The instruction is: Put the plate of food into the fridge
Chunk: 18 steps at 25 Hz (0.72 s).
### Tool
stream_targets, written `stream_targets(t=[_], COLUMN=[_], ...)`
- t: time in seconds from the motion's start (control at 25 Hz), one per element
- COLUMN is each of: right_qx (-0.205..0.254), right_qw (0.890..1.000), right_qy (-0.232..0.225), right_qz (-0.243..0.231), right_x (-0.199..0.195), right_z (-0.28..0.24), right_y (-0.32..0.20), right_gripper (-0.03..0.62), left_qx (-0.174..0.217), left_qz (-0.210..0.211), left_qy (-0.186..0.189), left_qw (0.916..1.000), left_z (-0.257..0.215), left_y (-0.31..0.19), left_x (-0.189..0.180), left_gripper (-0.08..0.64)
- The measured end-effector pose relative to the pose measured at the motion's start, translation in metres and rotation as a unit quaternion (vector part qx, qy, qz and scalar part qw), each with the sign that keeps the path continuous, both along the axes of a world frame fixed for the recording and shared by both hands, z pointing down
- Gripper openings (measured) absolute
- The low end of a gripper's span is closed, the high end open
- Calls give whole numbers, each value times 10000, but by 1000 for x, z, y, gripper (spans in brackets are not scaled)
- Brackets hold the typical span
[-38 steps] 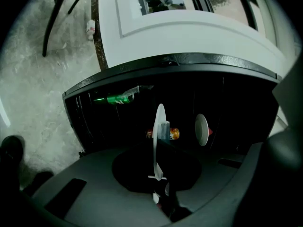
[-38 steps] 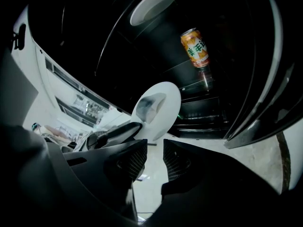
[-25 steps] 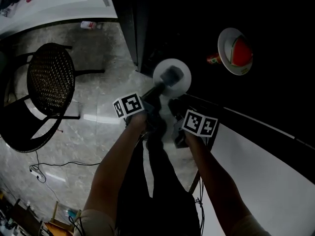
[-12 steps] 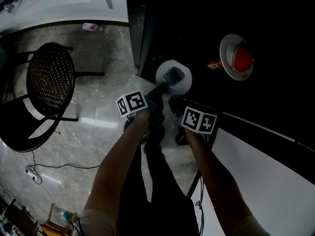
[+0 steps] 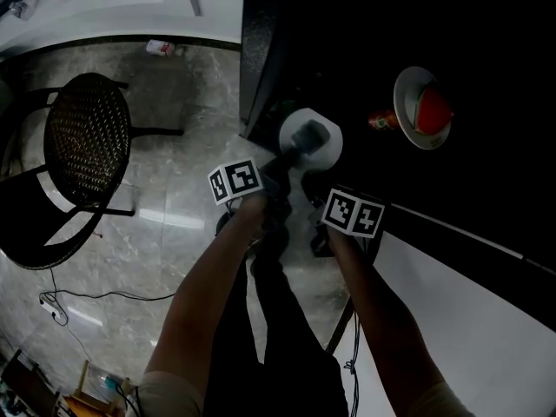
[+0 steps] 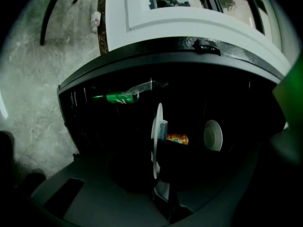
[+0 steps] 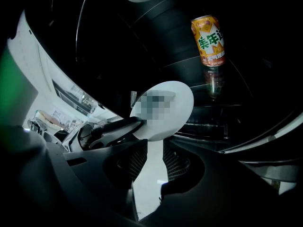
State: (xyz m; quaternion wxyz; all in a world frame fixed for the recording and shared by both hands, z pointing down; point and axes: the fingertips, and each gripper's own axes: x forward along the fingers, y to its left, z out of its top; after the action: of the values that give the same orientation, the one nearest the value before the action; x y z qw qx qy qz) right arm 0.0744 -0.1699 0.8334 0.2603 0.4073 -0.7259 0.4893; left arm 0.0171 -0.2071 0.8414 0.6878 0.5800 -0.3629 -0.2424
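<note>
Little has changed since a second ago: I am still holding the plate of food point(image 5: 328, 146) at the mouth of the dark fridge point(image 5: 347, 42), which is now filling slightly more of the head view. My left gripper point(image 5: 285, 159) is clamping the plate's near rim. My right gripper point(image 7: 154, 148) is hovering just right of it, jaws apart and empty. Farther right inside, a can point(image 7: 208, 40) is sitting beside a second plate point(image 5: 403, 94) of red food point(image 5: 432, 109).

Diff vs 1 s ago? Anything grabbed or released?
Almost nothing. The white plate, clamped at its rim by the left gripper, sits slightly further right in the head view, but so does the fridge: likely head motion. Nothing grabbed or released; right gripper stays open and empty.
</note>
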Motion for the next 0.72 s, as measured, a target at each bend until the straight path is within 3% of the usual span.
stream_targets(t=[0.12,0.32,0.52,0.72], right_qx=[43,126,167,209], right_qw=[10000,9998,9997,9994], right_qy=[7,0,2,29], right_qz=[46,130,203,265], right_x=[1,3,2,3], right_z=[2,1,0,0], right_y=[-7,-15,-23,-31], right_gripper=[107,107,104,97], left_qx=[104,473,652,767], left_qz=[74,323,708,838], left_qy=[-53,-453,-775,-1105], left_qw=[9999,9973,9923,9874], left_z=[1,-4,-11,-12], left_y=[-7,-13,-9,5], left_x=[0,4,8,0], left_gripper=[15,26,149,163])
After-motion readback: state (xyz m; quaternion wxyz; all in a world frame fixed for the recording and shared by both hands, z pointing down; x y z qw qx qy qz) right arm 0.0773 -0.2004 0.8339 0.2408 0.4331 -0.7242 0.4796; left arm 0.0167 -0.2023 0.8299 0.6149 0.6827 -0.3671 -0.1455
